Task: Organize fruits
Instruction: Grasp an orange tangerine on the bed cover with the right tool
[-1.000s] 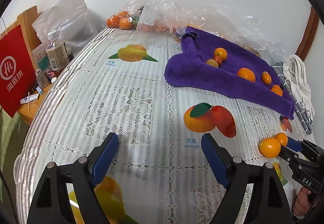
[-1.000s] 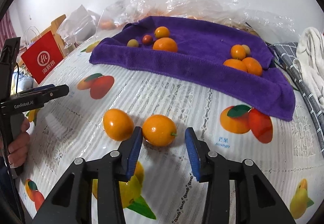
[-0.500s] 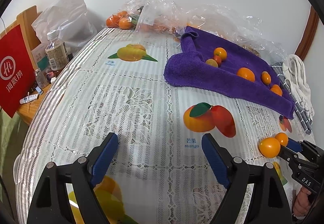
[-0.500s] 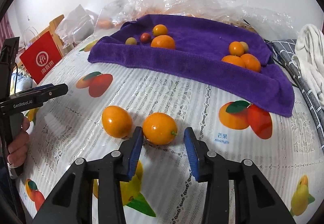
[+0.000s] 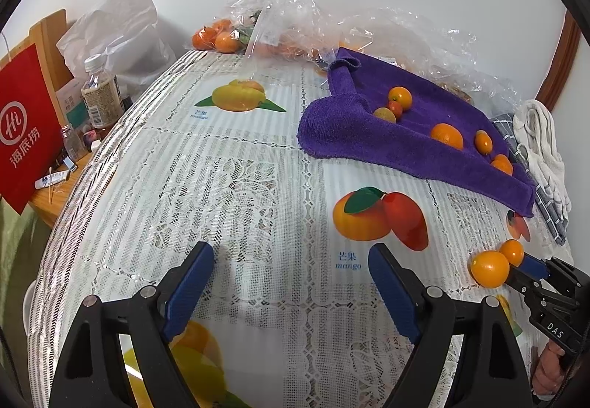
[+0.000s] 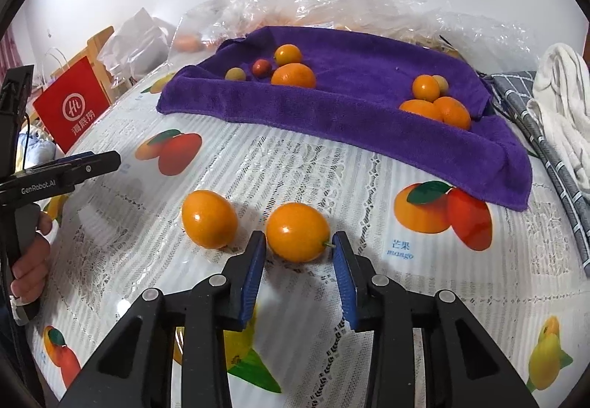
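Observation:
Two loose orange kumquats lie on the tablecloth. My right gripper (image 6: 299,247) is open with its blue pads on either side of the right kumquat (image 6: 297,232), close to it. The other kumquat (image 6: 209,218) lies just left of the left pad. A purple towel (image 6: 354,113) behind holds several oranges and small fruits in two groups. My left gripper (image 5: 291,260) is open and empty above the cloth. In the left wrist view both kumquats (image 5: 489,268) and the right gripper (image 5: 531,271) show at the far right.
Clear plastic bags (image 5: 280,24) with more oranges lie behind the towel. A white cloth (image 6: 560,91) and a grey checked cloth (image 6: 516,94) sit at the right. A red paper bag (image 5: 22,128), a bottle (image 5: 101,91) and clutter stand off the table's left edge.
My right gripper has narrowed and moved slightly forward around the right kumquat. The left gripper has barely moved.

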{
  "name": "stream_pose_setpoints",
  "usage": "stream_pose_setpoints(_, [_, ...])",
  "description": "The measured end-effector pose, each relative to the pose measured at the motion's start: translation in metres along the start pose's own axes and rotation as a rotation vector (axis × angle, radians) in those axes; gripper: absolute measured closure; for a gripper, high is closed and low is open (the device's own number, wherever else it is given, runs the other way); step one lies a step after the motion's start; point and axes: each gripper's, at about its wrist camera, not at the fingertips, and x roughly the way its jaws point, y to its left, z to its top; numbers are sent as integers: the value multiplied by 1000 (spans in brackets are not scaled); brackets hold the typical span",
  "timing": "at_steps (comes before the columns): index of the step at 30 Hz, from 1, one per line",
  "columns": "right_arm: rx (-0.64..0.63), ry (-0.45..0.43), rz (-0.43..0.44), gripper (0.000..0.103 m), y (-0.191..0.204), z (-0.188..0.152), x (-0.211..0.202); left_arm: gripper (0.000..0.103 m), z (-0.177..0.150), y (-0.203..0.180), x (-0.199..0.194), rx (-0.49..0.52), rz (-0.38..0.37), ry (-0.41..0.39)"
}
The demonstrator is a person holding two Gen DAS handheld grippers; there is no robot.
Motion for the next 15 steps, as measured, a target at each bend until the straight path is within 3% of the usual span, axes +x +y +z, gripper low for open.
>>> stream_pose_setpoints(15, [34, -44, -21, 69, -10, -2, -12, 18, 1, 2, -4, -8, -39, -21])
